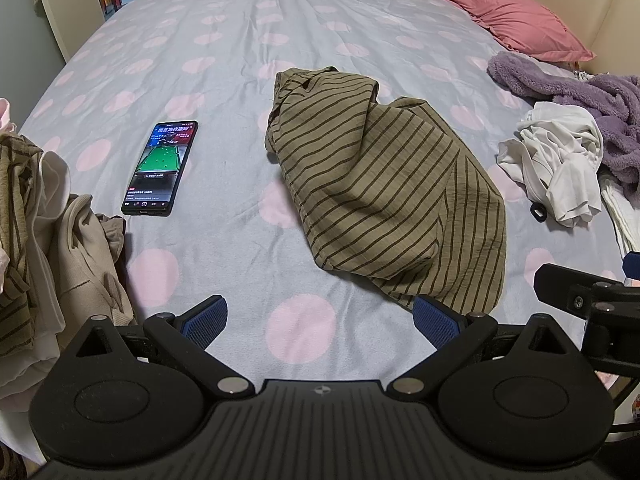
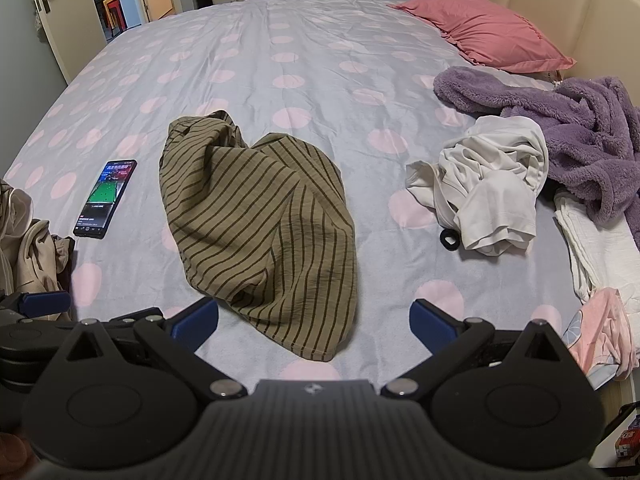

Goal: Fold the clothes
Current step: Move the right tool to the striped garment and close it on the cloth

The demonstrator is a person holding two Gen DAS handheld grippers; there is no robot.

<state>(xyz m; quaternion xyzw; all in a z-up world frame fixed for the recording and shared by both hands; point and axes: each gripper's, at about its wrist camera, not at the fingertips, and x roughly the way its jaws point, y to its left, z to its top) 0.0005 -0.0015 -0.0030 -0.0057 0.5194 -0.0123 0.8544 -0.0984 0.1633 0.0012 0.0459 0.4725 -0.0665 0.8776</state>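
Nearest the lens in each view is a black gripper with blue pads. The left gripper and right gripper both hover low over the bed, jaws spread wide, holding nothing.

Just beyond them, mid-bed, lies an olive striped garment, crumpled into a humped heap, its near hem close to the left gripper's right pad. It is not folded. Other clothes lie bunched too: a white top and a purple fleece to the right, and a beige pile at the left edge. A phone with a lit screen rests left of the striped garment, apart from it.

Judging from this alone, the striped garment is the likely piece in hand. To fold it well, it first wants spreading flat: each gripper pinching a single layer at opposite corners of the hem, lifting and drawing apart so the hump falls out (a thick bunch in the jaws would drag wrinkles along). Keep the cloth off the phone.

The right view shows a pink patterned cloth at the near right edge and a small black ring by the white top more fully. The left view shows more of the beige pile, with striped cloth in it.
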